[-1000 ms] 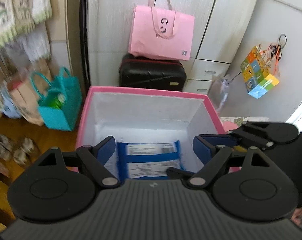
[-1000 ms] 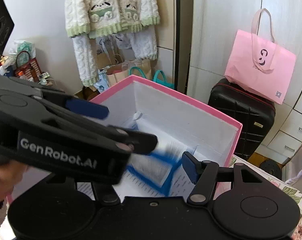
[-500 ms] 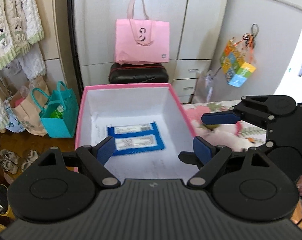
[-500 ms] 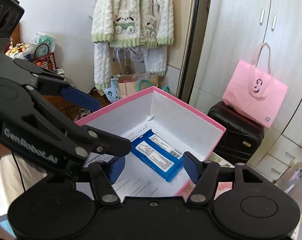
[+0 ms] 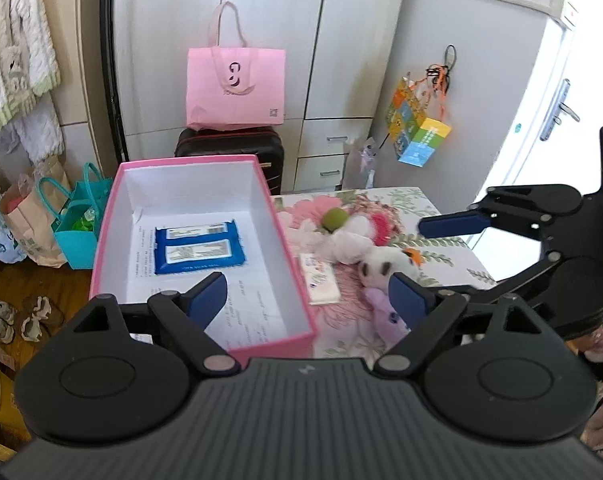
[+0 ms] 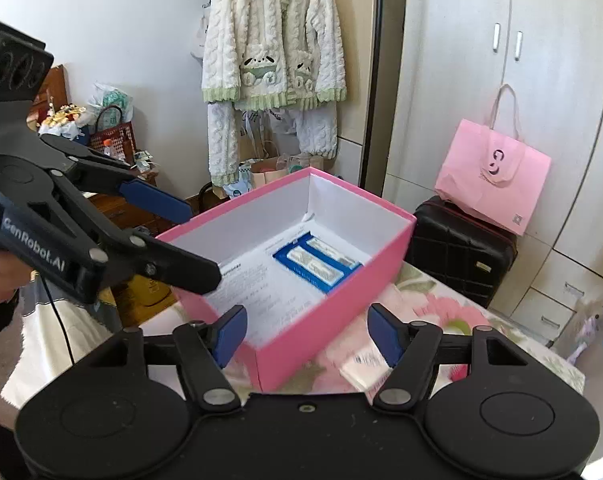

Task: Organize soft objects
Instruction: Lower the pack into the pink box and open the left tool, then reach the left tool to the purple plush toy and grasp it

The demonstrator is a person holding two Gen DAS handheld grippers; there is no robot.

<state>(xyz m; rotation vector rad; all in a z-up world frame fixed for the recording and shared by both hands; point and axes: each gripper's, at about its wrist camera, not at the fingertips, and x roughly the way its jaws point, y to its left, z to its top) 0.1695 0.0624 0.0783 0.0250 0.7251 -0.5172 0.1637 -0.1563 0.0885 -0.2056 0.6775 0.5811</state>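
Since a second ago we have drawn both grippers back, so the whole pink cardboard box [image 5: 101, 248] shows, blue wipes pack [image 5: 199, 246] flat inside. Our left gripper [image 5: 305, 300] and right gripper [image 6: 305, 334] are opening, empty. Plush toys [image 5: 365, 256] lie centre-right on the floral tablecloth [image 5: 441, 248].
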